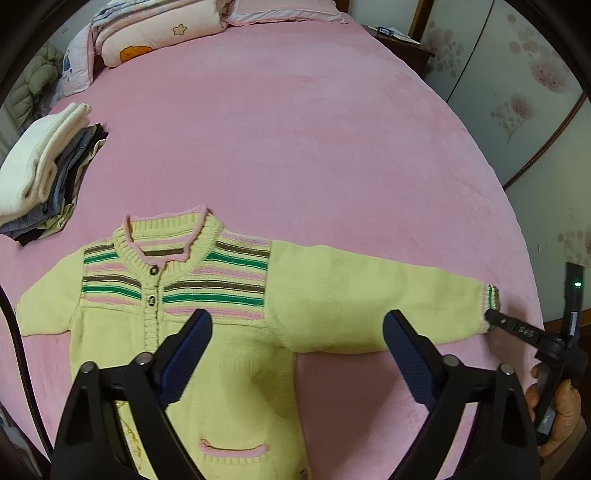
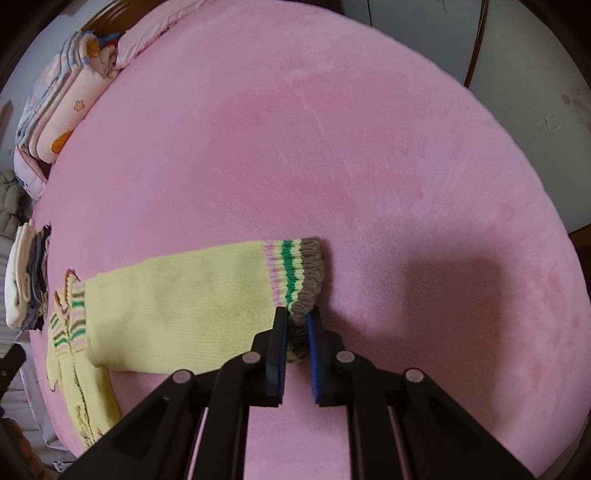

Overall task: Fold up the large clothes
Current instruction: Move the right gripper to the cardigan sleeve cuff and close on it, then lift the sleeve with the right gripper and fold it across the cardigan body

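A yellow knit cardigan [image 1: 229, 354] with green, brown and pink chest stripes lies flat and face up on the pink bed [image 1: 295, 129], sleeves spread out. My left gripper [image 1: 297, 325] is open and empty, hovering above its chest. My right gripper [image 2: 297, 317] is shut on the striped cuff [image 2: 295, 273] of the sleeve [image 2: 184, 302] that reaches to the right. In the left wrist view the right gripper [image 1: 491, 315] shows at that cuff [image 1: 491, 306], near the bed's right edge.
A stack of folded clothes [image 1: 40, 173] sits at the bed's left edge. Folded quilts and pillows [image 1: 155, 33] lie at the head of the bed. A nightstand [image 1: 402, 44] and wardrobe doors [image 1: 517, 74] stand to the right.
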Demonstrator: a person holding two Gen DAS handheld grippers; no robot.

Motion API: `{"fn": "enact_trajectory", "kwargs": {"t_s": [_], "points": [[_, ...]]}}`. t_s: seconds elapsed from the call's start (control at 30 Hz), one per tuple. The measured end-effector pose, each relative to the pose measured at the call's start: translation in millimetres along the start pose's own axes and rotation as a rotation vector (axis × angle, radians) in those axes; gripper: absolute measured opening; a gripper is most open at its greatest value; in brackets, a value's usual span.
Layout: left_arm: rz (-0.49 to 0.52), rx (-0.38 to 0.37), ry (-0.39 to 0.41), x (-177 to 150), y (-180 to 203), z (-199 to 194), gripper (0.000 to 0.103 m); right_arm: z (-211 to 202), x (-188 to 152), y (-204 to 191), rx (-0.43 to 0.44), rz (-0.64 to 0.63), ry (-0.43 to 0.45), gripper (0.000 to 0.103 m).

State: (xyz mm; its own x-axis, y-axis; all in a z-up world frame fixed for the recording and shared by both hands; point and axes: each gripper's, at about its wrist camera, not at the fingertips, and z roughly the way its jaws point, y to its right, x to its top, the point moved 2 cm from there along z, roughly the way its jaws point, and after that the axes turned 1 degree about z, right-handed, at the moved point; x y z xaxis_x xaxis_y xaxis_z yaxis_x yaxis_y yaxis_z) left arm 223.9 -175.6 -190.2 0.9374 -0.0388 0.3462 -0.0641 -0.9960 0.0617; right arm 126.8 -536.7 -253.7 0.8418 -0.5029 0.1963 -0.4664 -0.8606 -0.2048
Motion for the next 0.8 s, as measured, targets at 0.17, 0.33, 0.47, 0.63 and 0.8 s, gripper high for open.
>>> {"fn": "enact_trajectory", "kwargs": {"t_s": [0.17, 0.33, 0.47, 0.63, 0.8], "points": [[-0.048, -0.015, 0.038, 4, -33, -19, 0.09, -49, -2, -30, 0.061, -0.013, 0.096, 0.009], [-0.061, -0.013, 0.082, 9, -83, -50, 0.09, -109, -7, -99, 0.149, -0.109, 0.194, 0.009], [-0.067, 0.014, 0.118, 13, -136, -76, 0.09, -139, -23, -176, 0.239, -0.203, 0.252, 0.009], [-0.124, 0.034, 0.145, 10, -212, -94, 0.09, -131, -47, -290, 0.325, -0.344, 0.257, 0.009], [-0.186, 0.041, 0.119, -3, -278, -83, 0.09, -83, -77, -377, 0.331, -0.453, 0.213, 0.009]]}}
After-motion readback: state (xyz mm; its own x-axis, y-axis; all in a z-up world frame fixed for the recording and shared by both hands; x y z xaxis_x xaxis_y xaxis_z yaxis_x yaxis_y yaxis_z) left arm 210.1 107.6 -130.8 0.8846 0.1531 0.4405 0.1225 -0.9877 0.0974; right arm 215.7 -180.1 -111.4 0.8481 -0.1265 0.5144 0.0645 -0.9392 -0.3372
